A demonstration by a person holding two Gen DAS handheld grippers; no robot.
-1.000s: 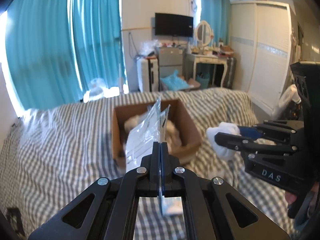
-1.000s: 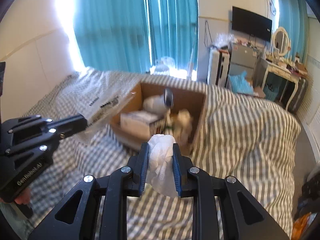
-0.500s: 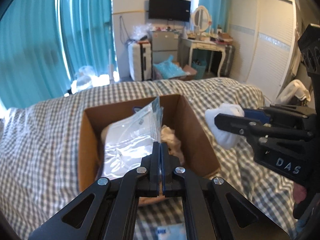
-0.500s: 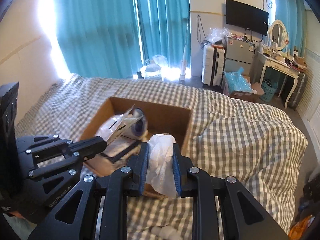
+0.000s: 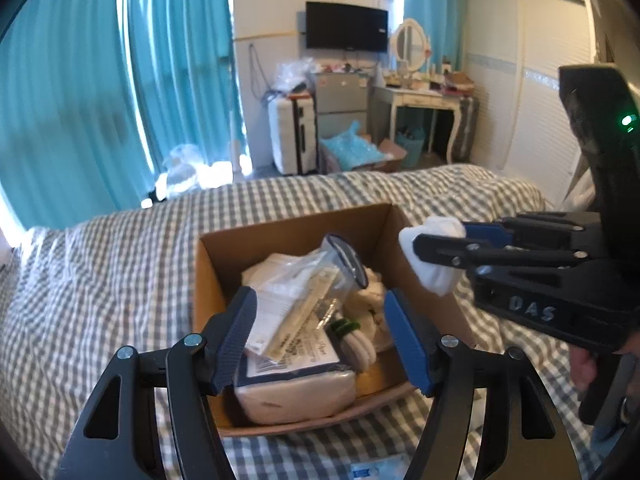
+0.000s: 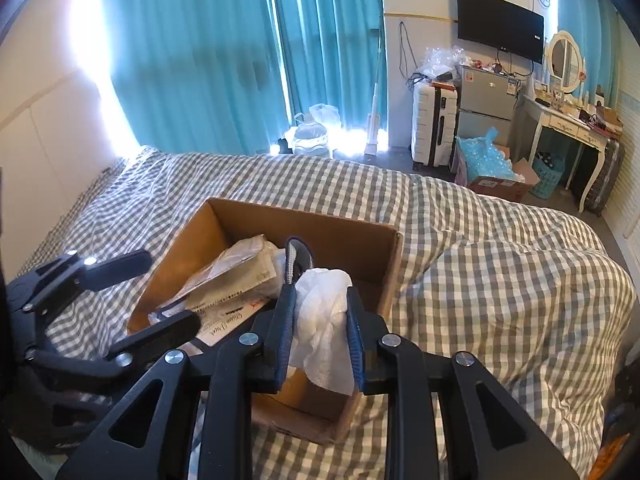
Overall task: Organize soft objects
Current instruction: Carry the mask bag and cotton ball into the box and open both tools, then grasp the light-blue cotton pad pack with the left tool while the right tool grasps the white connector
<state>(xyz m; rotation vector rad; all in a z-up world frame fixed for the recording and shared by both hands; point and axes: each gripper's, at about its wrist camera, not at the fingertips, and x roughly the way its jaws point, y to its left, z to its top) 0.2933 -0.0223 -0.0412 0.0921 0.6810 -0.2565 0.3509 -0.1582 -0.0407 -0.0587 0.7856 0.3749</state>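
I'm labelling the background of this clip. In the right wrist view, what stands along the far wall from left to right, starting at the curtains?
Teal curtains → white suitcase → small grey fridge with the TV above it → white dressing table with its oval mirror.

The near wall of the box [image 6: 304, 404] is disappearing behind the right gripper's fingers [image 6: 285, 328] and the white cloth [image 6: 324, 320] clamped between them, so the box's near right corner inside cannot be seen. In the left wrist view, the open left fingers [image 5: 236, 332] are covering the box's [image 5: 288, 228] near corners and part of the white pack [image 5: 296, 396]. A blue-and-white packet [image 5: 376, 470] on the bed is getting cut off by the bottom edge. Print on the packages [image 5: 296, 344] in the box is reading too blurred to make out. Small items on the tabletop [image 6: 572, 112] by the mirror are staying too small to identify.
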